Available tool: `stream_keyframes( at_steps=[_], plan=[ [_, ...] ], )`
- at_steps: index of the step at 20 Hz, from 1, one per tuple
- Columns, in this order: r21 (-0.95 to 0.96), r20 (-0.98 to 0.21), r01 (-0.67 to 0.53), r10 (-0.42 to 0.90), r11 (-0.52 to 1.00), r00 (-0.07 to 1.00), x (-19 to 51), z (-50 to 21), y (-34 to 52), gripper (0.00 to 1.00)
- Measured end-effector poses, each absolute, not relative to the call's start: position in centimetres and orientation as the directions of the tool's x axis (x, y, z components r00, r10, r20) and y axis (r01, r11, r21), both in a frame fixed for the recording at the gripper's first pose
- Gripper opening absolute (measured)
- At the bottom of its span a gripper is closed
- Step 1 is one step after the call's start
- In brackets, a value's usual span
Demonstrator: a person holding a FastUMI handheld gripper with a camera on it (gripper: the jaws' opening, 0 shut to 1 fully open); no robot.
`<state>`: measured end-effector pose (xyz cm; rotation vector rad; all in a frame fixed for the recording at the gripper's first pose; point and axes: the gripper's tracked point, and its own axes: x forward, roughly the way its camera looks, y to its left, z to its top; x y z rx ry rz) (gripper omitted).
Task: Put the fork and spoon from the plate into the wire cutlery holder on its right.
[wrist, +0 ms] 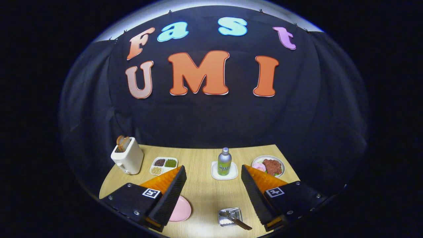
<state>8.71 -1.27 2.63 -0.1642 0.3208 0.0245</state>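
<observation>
A thin utensil (pixel 236 219) with a dark handle pokes out of the wire holder (pixel 229 216), low between the fingers, at about five o'clock. It looks light, hard and slippery; grab the handle. Pink plate (pixel 181 210) sits at seven o'clock. Gripper (pixel 213 185) jaws are spread wide, holding nothing.

Brightness: dim booth, black cloth swallowing most light.
Source: overhead, pooling on the tabletop (pixel 205 195) between the jaws.
Glare: pale sheen on the wood, small glint on the bottle (pixel 224 161).
Distortion: strong fisheye bowing toward the rim.
Focus: sharp centrally, slightly soft at the rim.
</observation>
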Motion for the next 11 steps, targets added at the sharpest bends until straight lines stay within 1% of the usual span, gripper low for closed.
stream_keyframes(
  at_steps=[2,4,7,11],
  plan=[
    [-0.170,-0.255,-0.021,-0.023,0.985,0.967,8.3,3.9,-1.2,1.00],
    [-0.164,-0.230,-0.024,-0.014,0.986,0.973,7.6,4.3,-0.7,0.99],
    [-0.163,-0.212,-0.022,-0.013,0.986,0.977,6.7,4.5,-0.3,0.99],
    [-0.159,-0.217,-0.020,-0.016,0.987,0.976,6.0,4.3,0.1,0.99]
  ],
)
